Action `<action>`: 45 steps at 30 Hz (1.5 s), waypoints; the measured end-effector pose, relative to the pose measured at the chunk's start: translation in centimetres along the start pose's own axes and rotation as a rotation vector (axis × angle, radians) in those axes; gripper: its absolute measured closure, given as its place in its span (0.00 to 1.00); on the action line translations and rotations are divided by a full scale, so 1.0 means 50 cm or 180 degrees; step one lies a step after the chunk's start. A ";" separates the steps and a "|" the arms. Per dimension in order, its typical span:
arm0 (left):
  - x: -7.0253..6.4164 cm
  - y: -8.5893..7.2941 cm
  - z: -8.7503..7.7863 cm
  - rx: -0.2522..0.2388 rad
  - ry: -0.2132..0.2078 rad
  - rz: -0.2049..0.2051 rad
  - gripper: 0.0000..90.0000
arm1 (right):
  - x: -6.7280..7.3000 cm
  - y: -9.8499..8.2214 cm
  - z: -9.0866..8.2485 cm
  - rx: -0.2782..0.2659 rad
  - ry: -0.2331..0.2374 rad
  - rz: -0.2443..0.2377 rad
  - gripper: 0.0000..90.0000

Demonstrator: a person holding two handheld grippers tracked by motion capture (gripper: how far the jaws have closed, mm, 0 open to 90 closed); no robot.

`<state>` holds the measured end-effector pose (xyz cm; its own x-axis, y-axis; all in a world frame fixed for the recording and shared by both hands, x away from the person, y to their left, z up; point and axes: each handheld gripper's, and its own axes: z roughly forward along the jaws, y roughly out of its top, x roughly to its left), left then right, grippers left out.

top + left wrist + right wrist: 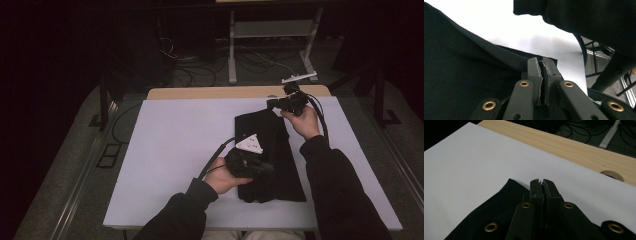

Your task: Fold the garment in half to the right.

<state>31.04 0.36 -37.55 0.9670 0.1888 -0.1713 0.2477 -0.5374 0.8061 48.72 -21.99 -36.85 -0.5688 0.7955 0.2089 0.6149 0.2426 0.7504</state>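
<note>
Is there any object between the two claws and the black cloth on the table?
No. Both the left claw and the right claw are shut right at the black cloth, nothing between; whether they pinch it is unclear.

A black cloth point(267, 155) lies folded into a long, narrow strip on the right half of the white bench point(170, 150), running from the far side toward the near edge. Its surface is matte and plain, with lengthwise folds. Both ends are pinched, the far end slightly narrower.
</note>
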 end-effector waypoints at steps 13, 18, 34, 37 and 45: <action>0.004 0.005 0.049 0.0094 -0.0109 -0.0008 0.93 | -0.028 -0.029 -0.008 -0.0012 -0.0051 0.0127 0.95; 0.004 0.004 0.064 0.0141 -0.0136 0.0005 0.93 | -0.045 -0.042 -0.007 0.0002 -0.0052 0.0206 0.95; 0.020 0.001 0.106 0.0187 -0.0171 -0.0151 0.93 | -0.090 -0.075 0.025 0.0123 -0.0120 0.0518 0.94; 0.019 0.003 0.116 0.0209 -0.0157 -0.0129 0.93 | -0.093 -0.077 0.025 0.0135 -0.0098 0.0629 0.93; 0.014 0.005 0.132 0.0244 -0.0199 -0.0129 0.93 | -0.088 -0.082 -0.011 0.0103 -0.0142 0.0590 0.64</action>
<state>32.19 -5.09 -41.21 0.9574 0.1611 -0.2397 0.2881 -0.5922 0.7525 48.36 -26.79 -40.51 -0.4198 0.8518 0.3133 0.7246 0.1068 0.6808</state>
